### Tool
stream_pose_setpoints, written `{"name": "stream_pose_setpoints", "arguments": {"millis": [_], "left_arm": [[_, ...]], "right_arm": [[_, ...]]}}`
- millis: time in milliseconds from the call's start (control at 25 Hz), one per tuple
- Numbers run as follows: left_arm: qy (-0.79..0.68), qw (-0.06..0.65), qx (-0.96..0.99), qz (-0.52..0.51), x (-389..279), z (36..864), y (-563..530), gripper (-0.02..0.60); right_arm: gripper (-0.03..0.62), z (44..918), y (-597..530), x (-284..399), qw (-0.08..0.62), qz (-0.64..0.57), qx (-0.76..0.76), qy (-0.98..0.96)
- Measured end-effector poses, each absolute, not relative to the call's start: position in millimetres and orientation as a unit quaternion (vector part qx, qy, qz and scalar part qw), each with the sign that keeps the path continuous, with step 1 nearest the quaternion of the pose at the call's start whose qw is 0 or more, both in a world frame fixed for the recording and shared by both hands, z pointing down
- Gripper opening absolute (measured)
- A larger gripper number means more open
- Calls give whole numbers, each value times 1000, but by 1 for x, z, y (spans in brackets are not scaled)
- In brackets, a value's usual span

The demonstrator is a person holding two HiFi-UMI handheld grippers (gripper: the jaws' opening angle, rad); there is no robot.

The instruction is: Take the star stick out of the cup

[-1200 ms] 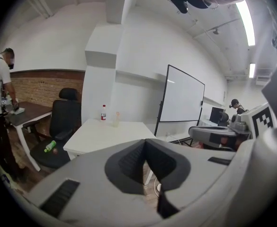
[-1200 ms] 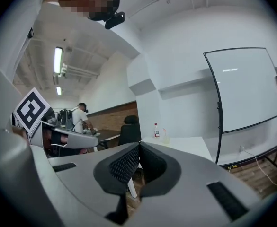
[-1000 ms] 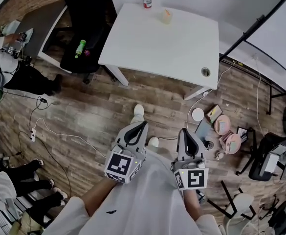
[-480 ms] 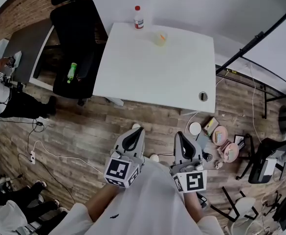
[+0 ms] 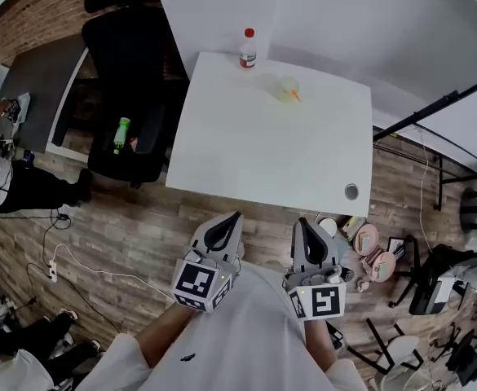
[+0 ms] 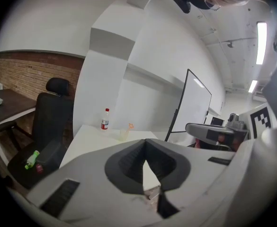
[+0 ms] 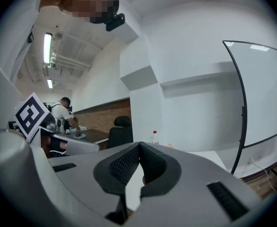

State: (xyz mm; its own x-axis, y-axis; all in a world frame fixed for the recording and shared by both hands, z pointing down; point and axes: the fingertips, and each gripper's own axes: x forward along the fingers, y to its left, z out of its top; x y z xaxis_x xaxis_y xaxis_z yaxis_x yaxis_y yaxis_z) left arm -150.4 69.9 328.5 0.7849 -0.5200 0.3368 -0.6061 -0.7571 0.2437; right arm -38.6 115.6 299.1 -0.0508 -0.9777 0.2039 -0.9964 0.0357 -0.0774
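Observation:
A clear cup (image 5: pixel 286 90) stands near the far edge of the white table (image 5: pixel 262 149), with an orange star stick (image 5: pixel 294 95) poking out of it. The left gripper view shows the cup (image 6: pixel 124 134) small and far off, the star stick (image 6: pixel 130 126) above its rim. My left gripper (image 5: pixel 236 216) and right gripper (image 5: pixel 298 221) are both shut and hold nothing. They hang side by side over the wooden floor, short of the table's near edge. In the right gripper view the cup is hidden behind the jaws.
A bottle with a red cap (image 5: pixel 247 49) stands at the table's far edge, left of the cup. A black office chair (image 5: pixel 128 96) with a green bottle (image 5: pixel 121 130) on its seat stands left of the table. Round pink things and clutter (image 5: pixel 373 247) lie on the floor at right.
The view has shifted toward the table, which now lies nearer my grippers. Both grippers stay shut and side by side.

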Motion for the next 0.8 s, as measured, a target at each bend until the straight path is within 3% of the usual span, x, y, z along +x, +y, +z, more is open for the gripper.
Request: {"name": "stream_pose_setpoints", "arguments": {"millis": [800], "left_arm": [[-313,183,922,134,-114,338,-3,-5]], "right_arm": [[5,298,22,22,77,70,689,-717]]}}
